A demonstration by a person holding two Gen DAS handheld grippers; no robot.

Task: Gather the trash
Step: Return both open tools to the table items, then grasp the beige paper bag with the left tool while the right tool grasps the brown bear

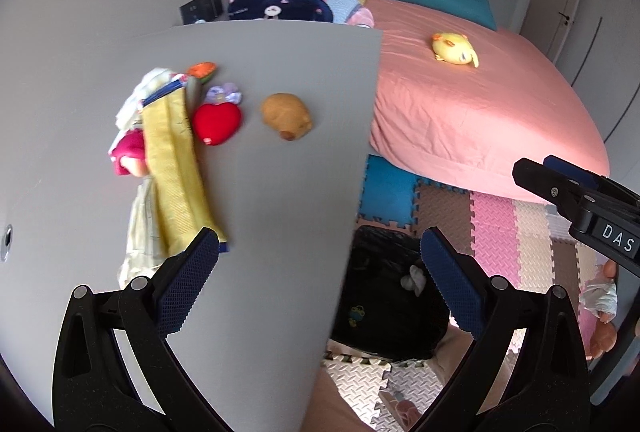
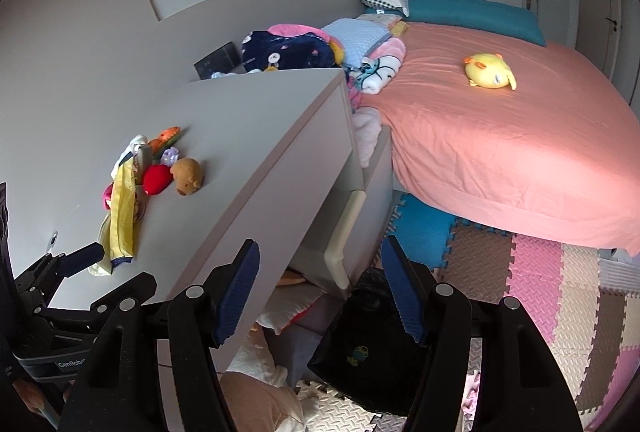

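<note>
A black trash bag [image 1: 384,296] stands open on the floor beside the grey dresser [image 1: 280,172]; a crumpled white scrap [image 1: 414,278] lies inside it. The bag also shows in the right wrist view [image 2: 372,352]. My left gripper [image 1: 320,280] is open and empty, above the dresser's edge and the bag. My right gripper [image 2: 320,292] is open and empty, above the bag and the dresser's front. The right gripper's fingers [image 1: 560,188] show at the right of the left wrist view. The left gripper [image 2: 80,264] shows at the lower left of the right wrist view.
On the dresser top [image 2: 240,136] lie a yellow cloth [image 1: 176,168], a red heart plush [image 1: 218,122], a brown plush [image 1: 286,116] and small toys. A pink bed [image 2: 500,152] with a yellow plush [image 2: 490,72] stands right. Foam mats [image 2: 560,292] cover the floor. Dresser drawers [image 2: 344,240] hang open.
</note>
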